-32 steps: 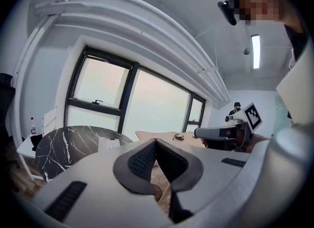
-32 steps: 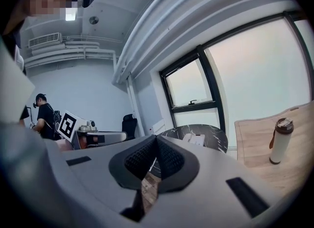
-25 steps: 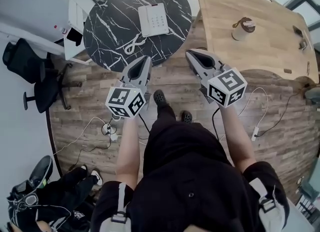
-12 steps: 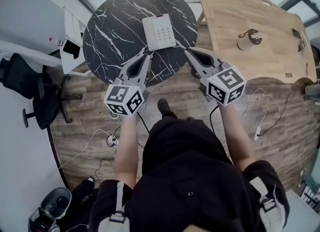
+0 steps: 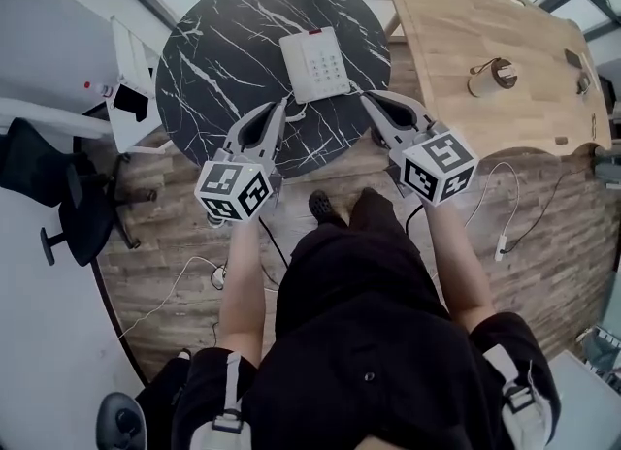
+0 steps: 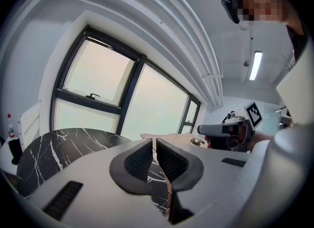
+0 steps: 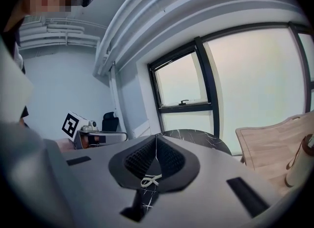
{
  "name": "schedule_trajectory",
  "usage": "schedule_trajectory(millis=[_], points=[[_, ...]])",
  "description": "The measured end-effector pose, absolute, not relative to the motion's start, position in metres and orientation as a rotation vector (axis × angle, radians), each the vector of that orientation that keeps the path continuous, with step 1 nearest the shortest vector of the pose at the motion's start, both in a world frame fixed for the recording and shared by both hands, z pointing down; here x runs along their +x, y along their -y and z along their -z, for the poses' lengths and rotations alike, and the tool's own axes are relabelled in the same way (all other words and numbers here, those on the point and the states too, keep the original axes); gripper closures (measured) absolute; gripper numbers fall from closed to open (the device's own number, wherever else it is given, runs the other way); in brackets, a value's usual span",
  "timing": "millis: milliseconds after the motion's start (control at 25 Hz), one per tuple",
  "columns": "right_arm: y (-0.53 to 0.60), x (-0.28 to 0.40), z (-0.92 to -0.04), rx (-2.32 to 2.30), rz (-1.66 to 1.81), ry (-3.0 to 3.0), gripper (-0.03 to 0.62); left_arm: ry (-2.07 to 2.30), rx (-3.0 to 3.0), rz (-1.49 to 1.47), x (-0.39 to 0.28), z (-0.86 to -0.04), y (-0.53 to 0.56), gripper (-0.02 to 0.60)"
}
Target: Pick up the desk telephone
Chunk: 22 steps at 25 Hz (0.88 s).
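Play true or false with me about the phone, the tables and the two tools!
1. The white phone sits on the round black table. True.
2. The left tool is holding the phone. False: it is shut, holds nothing, and is not touching the phone.
3. A cup stands on the wooden table. True.
4. Both tools are wide open. False: the right tool is shut too, with nothing in it.
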State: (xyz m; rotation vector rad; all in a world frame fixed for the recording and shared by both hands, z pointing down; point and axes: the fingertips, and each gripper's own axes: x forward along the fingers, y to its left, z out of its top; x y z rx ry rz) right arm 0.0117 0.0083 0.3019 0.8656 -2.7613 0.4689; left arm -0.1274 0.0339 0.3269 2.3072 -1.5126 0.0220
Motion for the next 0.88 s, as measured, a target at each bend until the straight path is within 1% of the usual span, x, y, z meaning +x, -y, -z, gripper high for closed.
schedule_trajectory(millis=[320, 400, 480, 880], points=[[0.006, 0.009, -0.315, 0.935, -0.508, 2.735, 0.563, 1.464, 2.271, -0.043, -0.135, -0.353, -0.027, 0.558], [0.01, 0.006, -0.319, 0.937, -0.522, 2.732, 0.563, 1.459, 2.254, -0.056, -0.138, -0.36, -0.025, 0.541], [0.015, 0.005, -0.324, 0.937, -0.541, 2.725, 0.563, 1.454, 2.236, -0.07, -0.14, -0.367, -0.023, 0.5], [0.052, -0.002, -0.362, 0.893, -0.641, 2.662, 0.56, 1.434, 2.18, -0.12, -0.145, -0.391, 0.007, 0.467]])
